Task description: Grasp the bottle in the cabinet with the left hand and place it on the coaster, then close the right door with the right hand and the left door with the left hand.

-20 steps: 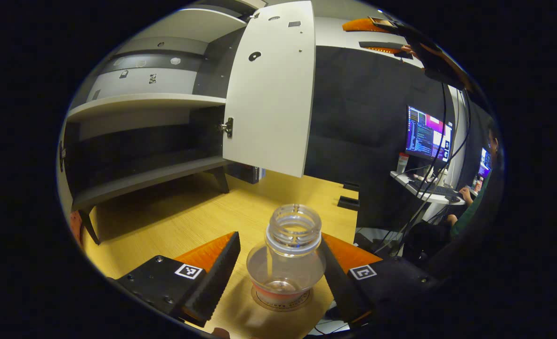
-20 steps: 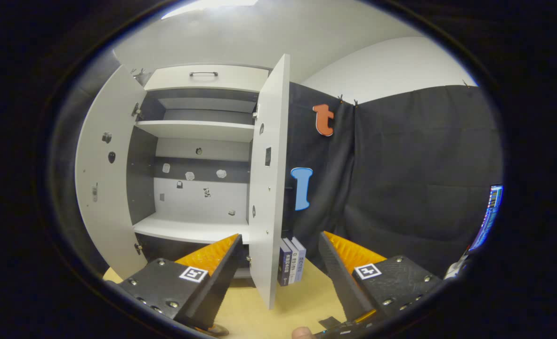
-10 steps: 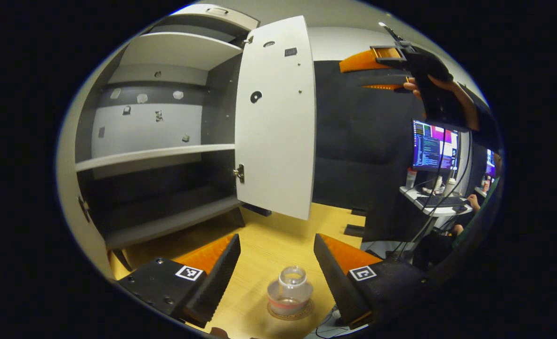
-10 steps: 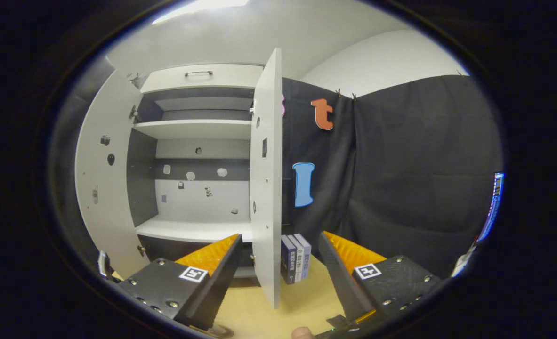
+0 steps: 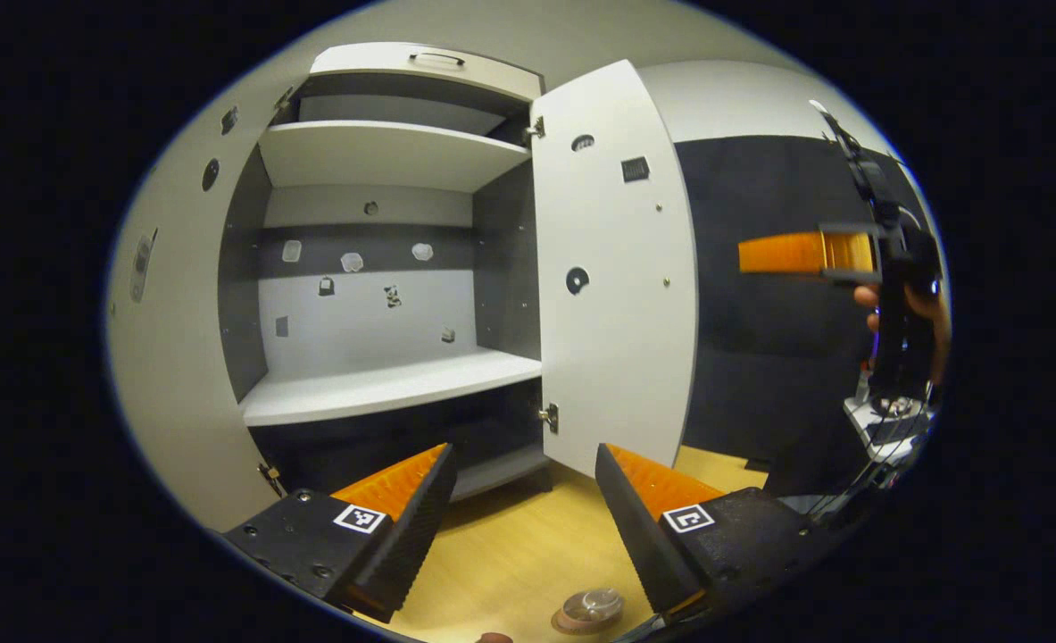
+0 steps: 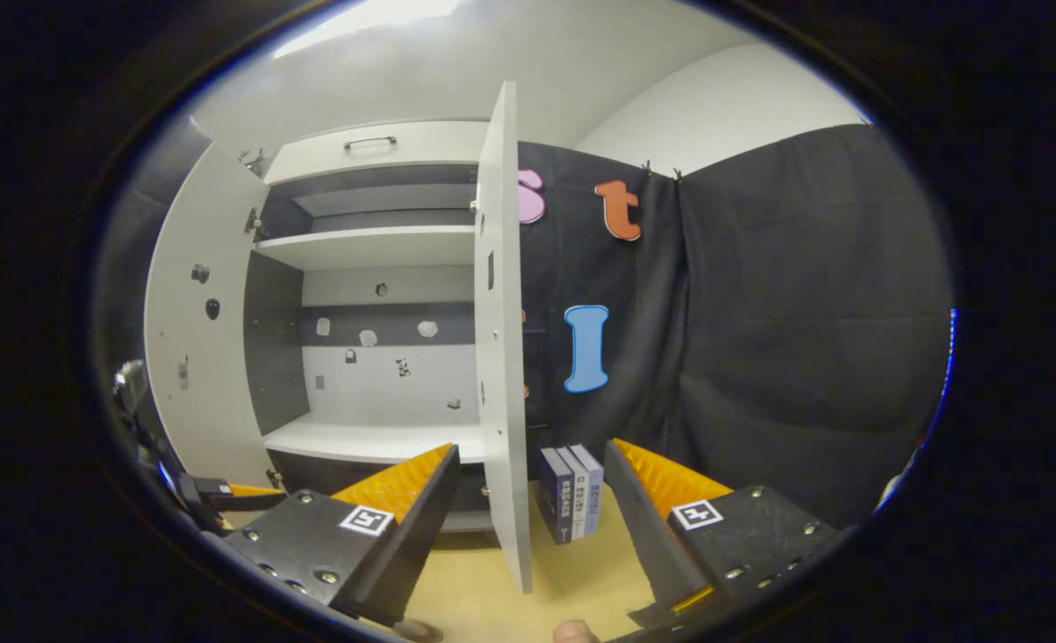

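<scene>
- We held two grippers in front of one white cabinet [image 5: 385, 393] whose two doors both stood open.
- The left gripper [image 5: 523, 513] had its fingers spread wide apart with nothing between them, above the yellow wooden tabletop [image 5: 510, 554].
- One clear bottle [image 5: 592, 605] stood on one round coaster [image 5: 572, 621] just below and slightly to the side of the left gripper's right finger, at the bottom edge of the left gripper view, apart from both fingers.
- Ahead of the left gripper, we counted two white shelves inside the cabinet, both bare, and one drawer front with one handle [image 5: 436, 59] on top.
- The right door [image 5: 617, 286] hung open ahead and a little to the right of the left gripper; the left door [image 5: 170, 357] swung out to the far left.
- The right gripper [image 6: 532, 513] was likewise wide open and gripped nothing; in its own view the right door's edge [image 6: 501, 357] rose straight ahead, between its two fingers yet clear of them.
- Three books [image 6: 572, 493] stood upright on the table just beyond that door, ahead of the right gripper's right finger.
- In the left gripper view, the right gripper [image 5: 804, 253] showed far to the right, held by one hand [image 5: 916, 308].
</scene>
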`<state>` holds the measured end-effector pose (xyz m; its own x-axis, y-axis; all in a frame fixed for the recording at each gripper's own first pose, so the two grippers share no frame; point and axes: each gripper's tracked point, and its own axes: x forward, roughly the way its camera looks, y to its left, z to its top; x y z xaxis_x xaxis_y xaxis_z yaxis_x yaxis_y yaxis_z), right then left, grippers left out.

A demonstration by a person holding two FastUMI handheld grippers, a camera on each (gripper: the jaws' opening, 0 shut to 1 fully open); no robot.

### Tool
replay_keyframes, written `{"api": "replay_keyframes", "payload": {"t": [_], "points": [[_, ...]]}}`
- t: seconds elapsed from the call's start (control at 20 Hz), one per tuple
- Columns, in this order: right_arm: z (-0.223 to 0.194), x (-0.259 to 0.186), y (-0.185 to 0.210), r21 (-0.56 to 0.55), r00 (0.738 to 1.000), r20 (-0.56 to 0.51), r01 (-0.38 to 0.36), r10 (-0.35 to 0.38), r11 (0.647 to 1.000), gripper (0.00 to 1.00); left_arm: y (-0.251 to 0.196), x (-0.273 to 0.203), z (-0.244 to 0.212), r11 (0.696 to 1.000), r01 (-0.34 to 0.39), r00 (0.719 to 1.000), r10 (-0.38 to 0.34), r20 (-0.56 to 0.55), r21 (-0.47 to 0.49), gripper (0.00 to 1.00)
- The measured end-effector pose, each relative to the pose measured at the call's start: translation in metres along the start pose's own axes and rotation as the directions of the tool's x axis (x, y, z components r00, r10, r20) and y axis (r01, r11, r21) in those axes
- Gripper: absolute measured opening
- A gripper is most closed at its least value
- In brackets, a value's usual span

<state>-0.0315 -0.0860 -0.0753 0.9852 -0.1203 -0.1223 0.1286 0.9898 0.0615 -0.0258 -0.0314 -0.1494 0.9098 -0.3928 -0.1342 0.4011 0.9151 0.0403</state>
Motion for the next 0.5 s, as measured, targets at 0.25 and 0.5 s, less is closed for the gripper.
{"api": "replay_keyframes", "payload": {"t": [0.25,0.5], "points": [[0.002,0.019,-0.013,-0.009,1.000,0.001,-0.022,0.022,1.000,0.98,0.015,-0.005,0.050,0.989,-0.135,0.991,0.134,0.015,0.054,0.97],[0.004,0.035,-0.025,-0.060,0.999,0.008,-0.030,0.031,0.998,0.98,0.000,-0.010,0.090,0.985,-0.163,0.986,0.159,0.058,0.063,0.97]]}}
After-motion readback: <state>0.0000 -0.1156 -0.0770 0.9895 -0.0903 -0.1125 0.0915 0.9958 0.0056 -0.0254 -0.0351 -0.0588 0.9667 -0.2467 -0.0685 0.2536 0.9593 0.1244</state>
